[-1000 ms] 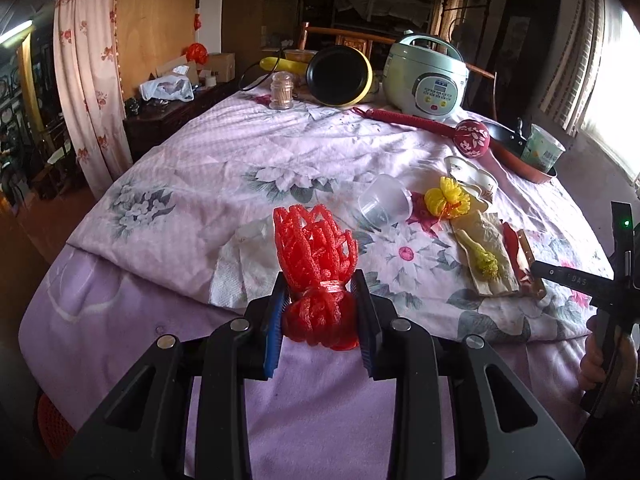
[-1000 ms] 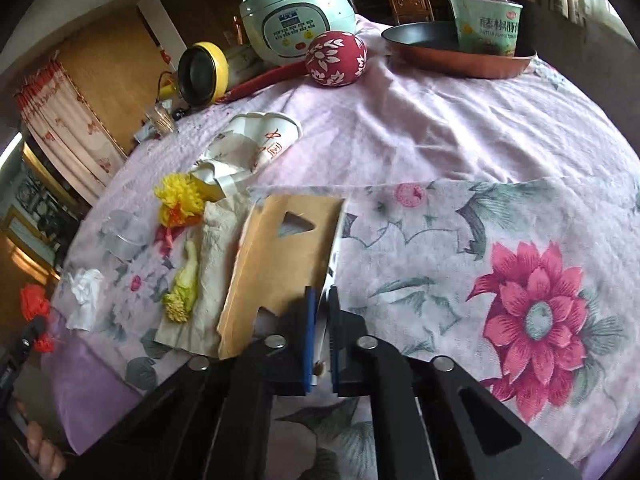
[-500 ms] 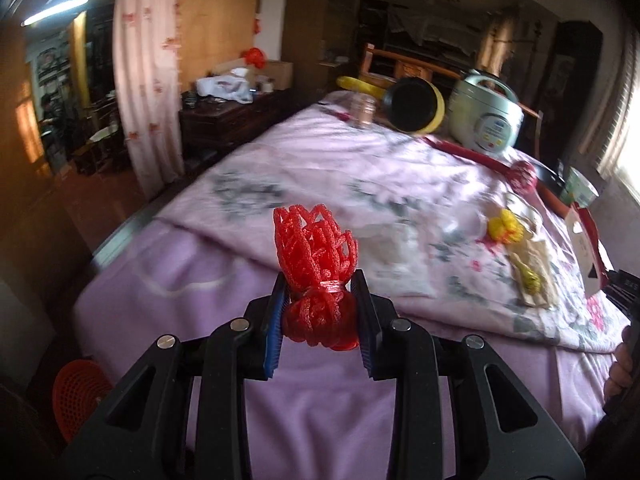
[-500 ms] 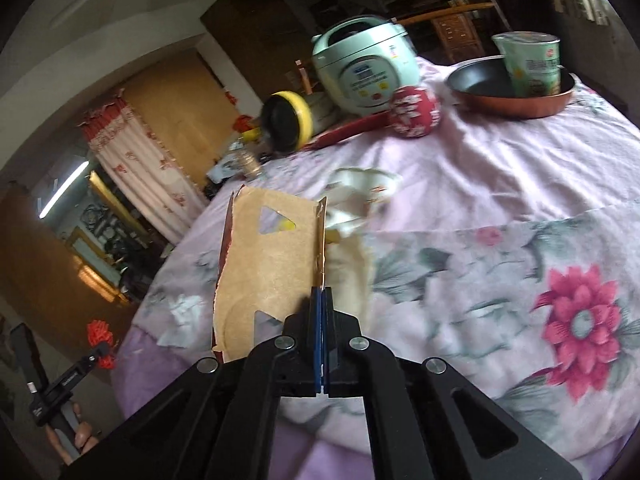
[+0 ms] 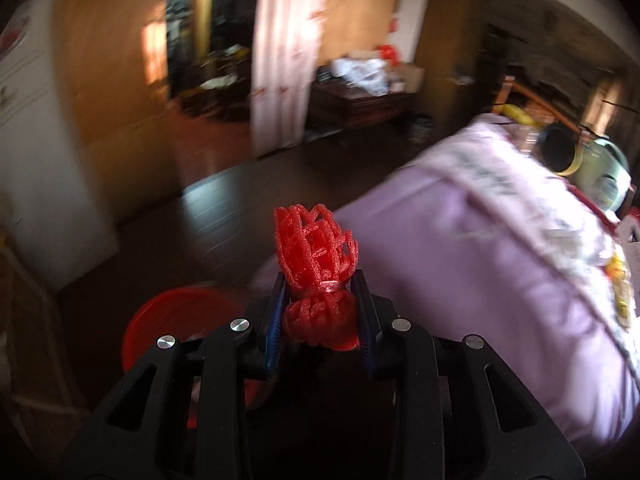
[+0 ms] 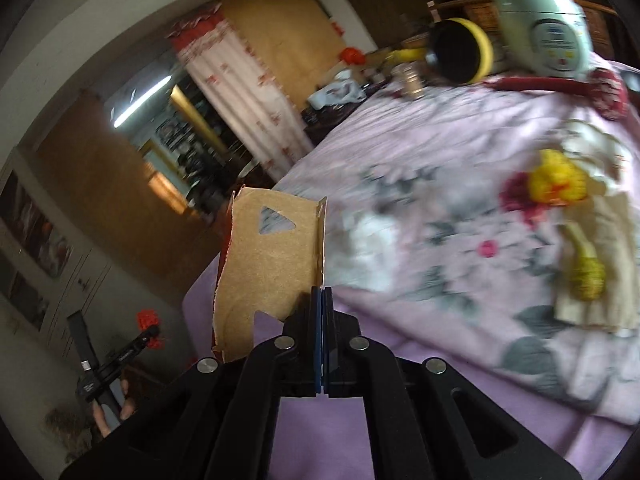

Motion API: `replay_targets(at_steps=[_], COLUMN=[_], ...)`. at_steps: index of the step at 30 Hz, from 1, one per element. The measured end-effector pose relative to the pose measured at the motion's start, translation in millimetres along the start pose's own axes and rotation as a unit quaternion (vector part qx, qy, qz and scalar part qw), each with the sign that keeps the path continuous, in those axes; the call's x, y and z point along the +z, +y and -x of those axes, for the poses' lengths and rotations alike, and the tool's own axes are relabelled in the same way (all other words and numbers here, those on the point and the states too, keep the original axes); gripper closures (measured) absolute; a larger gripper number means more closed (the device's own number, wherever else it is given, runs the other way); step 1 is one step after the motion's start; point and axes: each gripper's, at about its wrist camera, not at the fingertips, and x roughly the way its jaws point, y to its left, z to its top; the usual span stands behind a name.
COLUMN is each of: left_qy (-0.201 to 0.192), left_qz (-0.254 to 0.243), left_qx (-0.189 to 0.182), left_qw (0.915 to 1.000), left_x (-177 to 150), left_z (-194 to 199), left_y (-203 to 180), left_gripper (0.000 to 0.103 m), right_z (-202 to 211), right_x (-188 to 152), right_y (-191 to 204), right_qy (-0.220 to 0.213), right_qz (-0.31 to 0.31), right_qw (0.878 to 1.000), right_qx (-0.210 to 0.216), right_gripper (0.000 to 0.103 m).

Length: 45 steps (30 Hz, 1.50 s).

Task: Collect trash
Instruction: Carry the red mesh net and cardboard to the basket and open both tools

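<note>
My left gripper (image 5: pixel 322 312) is shut on a red foam net (image 5: pixel 316 248), which sticks up between the blue pads. It hangs off the table's left side, over dark floor, with a red bin (image 5: pixel 168 320) low at the left. My right gripper (image 6: pixel 322 300) is shut on a torn brown cardboard piece (image 6: pixel 268 264) with a triangular hole, held up over the table's near edge. In the right wrist view the left gripper (image 6: pixel 148 336) with the red net (image 6: pixel 146 318) appears far left, a hand under it.
The table wears a lilac flowered cloth (image 6: pixel 420 148). On it lie yellow foam nets (image 6: pixel 556 180), a crumpled white tissue (image 6: pixel 372 240), a paper sheet (image 6: pixel 608 264), a rice cooker (image 6: pixel 540 24), a yellow-rimmed pan (image 6: pixel 460 50). A curtain (image 5: pixel 284 52) and dark cabinet (image 5: pixel 356 100) stand beyond.
The left gripper swung off the table to the left with the red net; the red bin came into view. The right gripper lifted the cardboard off the cloth and moved left.
</note>
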Motion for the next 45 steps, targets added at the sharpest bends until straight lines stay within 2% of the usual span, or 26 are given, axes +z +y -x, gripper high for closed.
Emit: replay_targets(at_steps=[3, 6, 9, 13, 16, 19, 22, 27, 30, 34, 39, 41, 43, 45], left_qy=[0.028, 0.049, 0.054, 0.053, 0.057, 0.059, 0.062, 0.065, 0.069, 0.079, 0.089, 0.098, 0.099, 0.094], left_qz=[0.037, 0.065, 0.081, 0.091, 0.095, 0.096, 0.099, 0.107, 0.109, 0.109, 0.106, 0.107, 0.112, 0.118], left_qx=[0.022, 0.032, 0.038, 0.035, 0.033, 0.035, 0.038, 0.045, 0.054, 0.061, 0.069, 0.076, 0.082, 0.088], left_qw=[0.9987, 0.9962, 0.9945, 0.9938, 0.9933, 0.9930, 0.9924, 0.9911, 0.9902, 0.9890, 0.9879, 0.9865, 0.9853, 0.9846], left_x=[-17, -32, -41, -43, -44, -42, -41, -41, -43, -49, -52, -53, -54, -53], left_z=[-18, -31, -35, -36, -39, -42, -45, -48, -52, -57, -61, -64, -64, -61], left_y=[46, 78, 100, 119, 127, 131, 130, 141, 147, 153, 155, 158, 162, 168], left_gripper=[0.070, 0.070, 0.070, 0.070, 0.070, 0.070, 0.070, 0.070, 0.070, 0.069, 0.067, 0.058, 0.044, 0.038], right_z=[-32, -73, -108, -150, -160, -170, -174, -157, -146, -155, -189, -197, -207, -216], right_x=[-3, -3, -2, -4, 1, -5, -4, 10, 14, -3, -40, -50, -63, -72], right_y=[31, 58, 74, 84, 98, 113, 113, 114, 137, 180, 231, 240, 250, 257], right_qy=[0.030, 0.074, 0.107, 0.139, 0.135, 0.145, 0.170, 0.148, 0.135, 0.156, 0.210, 0.222, 0.234, 0.245], right_qz=[0.029, 0.058, 0.081, 0.114, 0.147, 0.164, 0.121, 0.073, 0.096, 0.132, 0.162, 0.165, 0.172, 0.184], right_qw=[0.999, 0.995, 0.989, 0.976, 0.969, 0.968, 0.977, 0.986, 0.985, 0.976, 0.957, 0.953, 0.948, 0.944], right_qx=[-0.002, -0.024, -0.055, -0.123, -0.145, -0.123, -0.046, 0.026, 0.042, 0.078, 0.117, 0.124, 0.129, 0.125], right_gripper=[0.102, 0.102, 0.102, 0.102, 0.102, 0.102, 0.102, 0.102, 0.102, 0.102, 0.102, 0.102, 0.102, 0.102])
